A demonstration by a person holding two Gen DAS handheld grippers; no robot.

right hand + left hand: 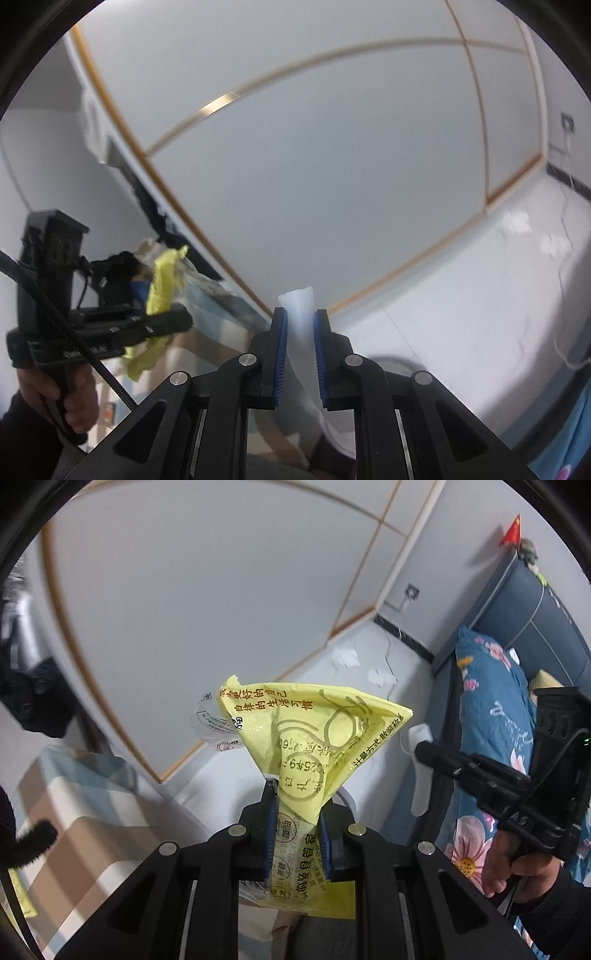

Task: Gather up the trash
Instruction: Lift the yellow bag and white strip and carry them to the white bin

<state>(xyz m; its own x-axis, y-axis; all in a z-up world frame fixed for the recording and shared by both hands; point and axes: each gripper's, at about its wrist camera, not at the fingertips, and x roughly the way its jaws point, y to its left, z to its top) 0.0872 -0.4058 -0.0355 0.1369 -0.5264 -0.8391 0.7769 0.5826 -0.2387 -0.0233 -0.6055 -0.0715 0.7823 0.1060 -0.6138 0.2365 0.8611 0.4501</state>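
Note:
My left gripper point(297, 812) is shut on a crumpled yellow wrapper point(317, 734) with red and dark print; the wrapper fans out above the blue pads and hangs below them. It also shows in the right wrist view point(162, 280), held by the left gripper point(162, 325). My right gripper point(300, 325) is shut on a curved white plastic strip point(301, 321) that sticks up past the fingertips and trails down behind them. The right gripper also shows in the left wrist view point(436, 751), with the white strip point(421, 771) in it. Both are held up in the air.
A grey wall with thin wooden trim point(207, 602) fills the background. A bed with a blue floral quilt point(487, 709) and a blue headboard point(524, 613) is on the right. A checked cloth surface point(74, 812) is at lower left. Paper scraps point(380, 675) lie on the white floor.

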